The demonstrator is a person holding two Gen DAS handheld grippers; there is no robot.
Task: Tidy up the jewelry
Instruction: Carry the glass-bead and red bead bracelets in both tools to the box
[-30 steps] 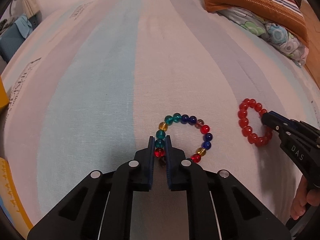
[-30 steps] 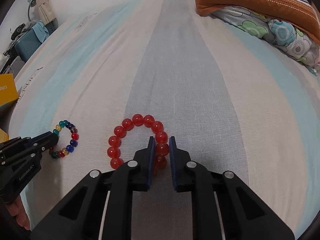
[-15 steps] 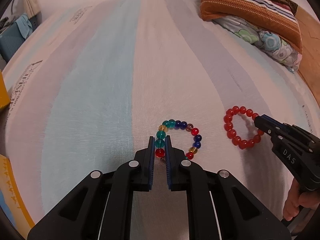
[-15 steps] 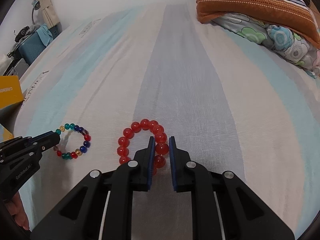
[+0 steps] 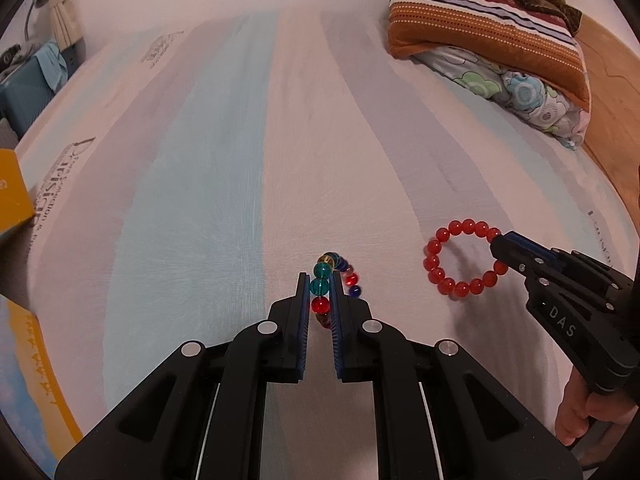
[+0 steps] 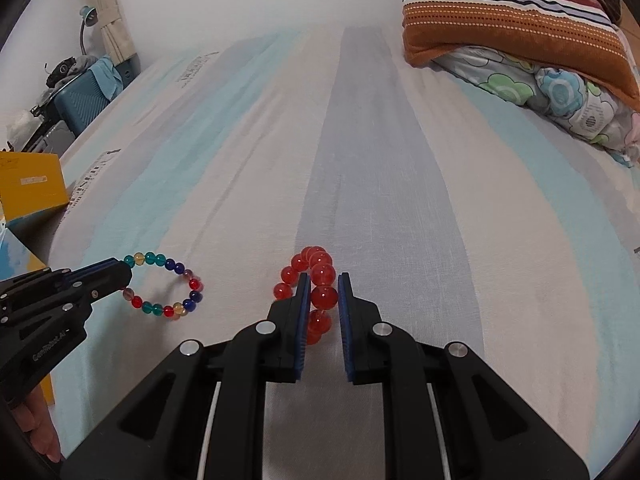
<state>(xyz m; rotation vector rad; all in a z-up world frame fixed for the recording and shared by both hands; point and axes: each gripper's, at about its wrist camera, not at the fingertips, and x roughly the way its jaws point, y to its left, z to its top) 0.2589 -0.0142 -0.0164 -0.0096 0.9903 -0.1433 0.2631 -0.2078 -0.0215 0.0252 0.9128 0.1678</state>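
On the striped bed sheet (image 5: 224, 184), taken as the reference surface, items run left to right.

1. Yellow box (image 6: 32, 184): off the sheet's left edge, untouched.

2. Left gripper (image 5: 320, 286): fingers clamped on the multicoloured bead bracelet (image 5: 321, 284), a teal bead and a red bead pinched between the pads. Change: a second ago the loop lay flat and round on the sheet; it now hangs edge-on from the jaws in the left wrist view, and the right wrist view shows it as a free ring (image 6: 168, 288) with its shadow on the sheet below. Judged lifted clear.

3. Right gripper (image 6: 324, 294): fingers clamped on the red bead bracelet (image 6: 323, 296), one bead squeezed between the pads. Change: formerly a flat open circle on the sheet, it now bunches and dangles from the jaws; the left wrist view shows it as a ring (image 5: 460, 258) above its shadow. Judged lifted likewise.

4. Folded blankets (image 6: 520, 20): at the sheet's far right corner, unchanged.

Meaning for the task: both pick-ups appear secured and the carrying stage is in hand. No jewellery container is visible on or beside the sheet, so the destination cannot be told.
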